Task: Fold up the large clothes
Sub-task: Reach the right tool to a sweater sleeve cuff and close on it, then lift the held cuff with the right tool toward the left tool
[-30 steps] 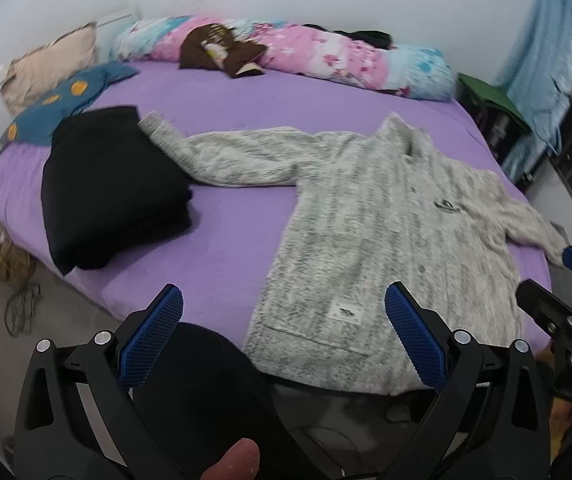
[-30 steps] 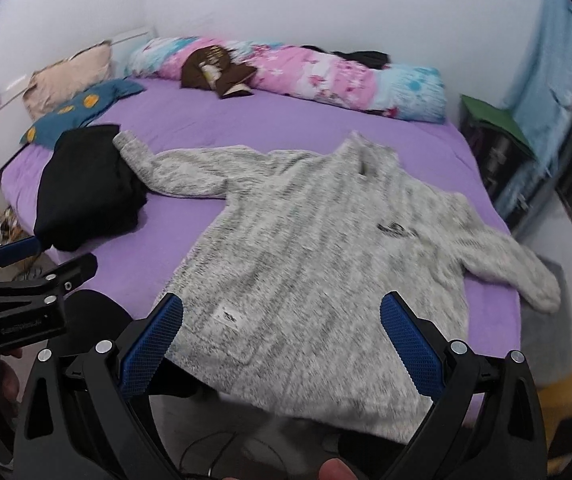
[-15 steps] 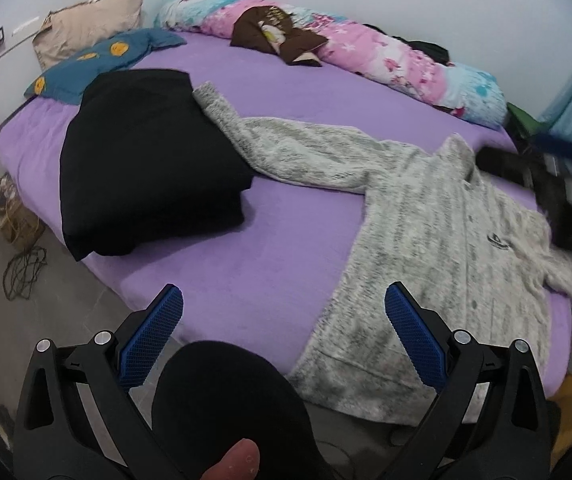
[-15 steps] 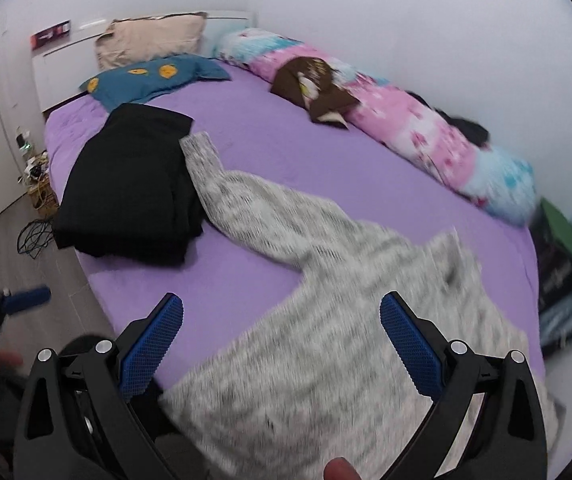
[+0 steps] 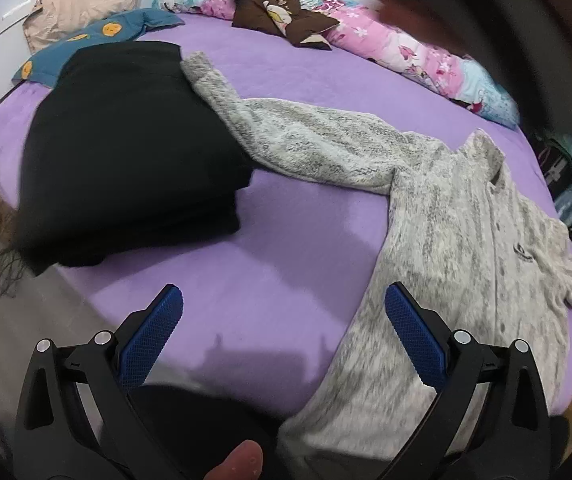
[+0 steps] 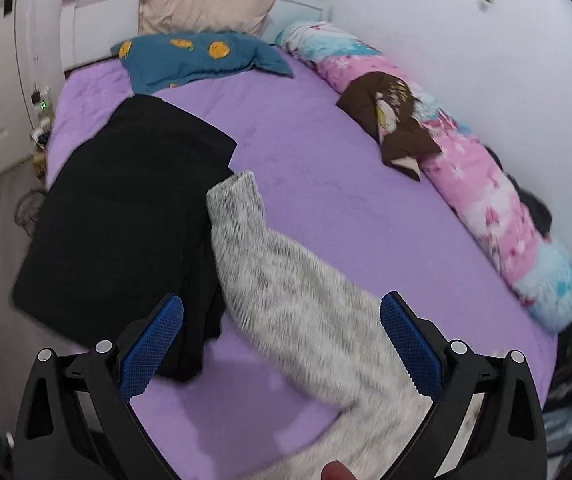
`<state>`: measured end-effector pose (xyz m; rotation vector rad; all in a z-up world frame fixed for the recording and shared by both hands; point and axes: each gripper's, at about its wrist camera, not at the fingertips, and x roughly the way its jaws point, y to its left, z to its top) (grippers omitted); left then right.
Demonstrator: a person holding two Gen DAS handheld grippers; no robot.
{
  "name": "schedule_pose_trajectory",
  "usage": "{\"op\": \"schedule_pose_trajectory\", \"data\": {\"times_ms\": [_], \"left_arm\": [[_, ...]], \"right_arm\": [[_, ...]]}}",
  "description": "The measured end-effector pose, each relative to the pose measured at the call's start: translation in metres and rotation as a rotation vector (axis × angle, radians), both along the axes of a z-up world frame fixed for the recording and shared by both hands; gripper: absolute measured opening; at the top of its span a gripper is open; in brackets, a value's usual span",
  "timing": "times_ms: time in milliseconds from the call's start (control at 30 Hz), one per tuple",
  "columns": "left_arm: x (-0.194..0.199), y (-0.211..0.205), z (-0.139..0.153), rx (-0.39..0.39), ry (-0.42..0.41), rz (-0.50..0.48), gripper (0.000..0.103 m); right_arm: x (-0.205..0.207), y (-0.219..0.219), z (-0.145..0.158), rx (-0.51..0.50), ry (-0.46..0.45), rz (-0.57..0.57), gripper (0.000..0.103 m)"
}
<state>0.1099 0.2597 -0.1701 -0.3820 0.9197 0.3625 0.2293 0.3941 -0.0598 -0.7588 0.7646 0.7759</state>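
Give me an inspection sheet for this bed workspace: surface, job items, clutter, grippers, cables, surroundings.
Surface: purple bedsheet, mostly bare in the middle.
Job's things: grey marled knit sweater spread flat, one sleeve reaching onto the folded black garment.
Clutter: blue pillow with orange spots, beige pillow, pink floral bolster, brown printed cloth.
Grippers: left hand-held gripper open, above the bed edge; right hand-held gripper open, over the sleeve; neither holds anything.
Cables: dark cable coil on floor.
Surroundings: white wall, white headboard.
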Motion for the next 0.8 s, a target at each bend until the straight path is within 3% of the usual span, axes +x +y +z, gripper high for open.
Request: {"op": "schedule_pose_trajectory", "data": {"times_ms": [133, 300, 367, 400, 567, 800], "left_arm": [[0.019, -0.008, -0.020, 0.042, -0.094, -0.026, 0.097], [0.032, -0.012, -0.037, -0.001, -0.170, -0.087, 0.097], [0.035, -0.014, -0.040, -0.008, -0.172, -0.101, 0.097], [0.036, -0.016, -0.041, -0.015, -0.173, -0.109, 0.097], [0.038, -0.017, -0.045, -0.001, -0.175, -0.116, 0.097], [0.037, -0.013, -0.052, -0.027, -0.161, -0.097, 0.097]], "right_arm": [[0.025, 0.050, -0.029, -0.055, 0.072, 0.026, 0.097], [0.047, 0.086, -0.067, -0.085, 0.137, 0.011, 0.097], [0.054, 0.095, -0.079, -0.098, 0.153, -0.004, 0.076], [0.058, 0.099, -0.085, -0.108, 0.165, -0.010, 0.074], [0.074, 0.106, -0.103, -0.077, 0.266, -0.020, 0.075], [0.069, 0.116, -0.122, -0.117, 0.247, 0.025, 0.075]]}}
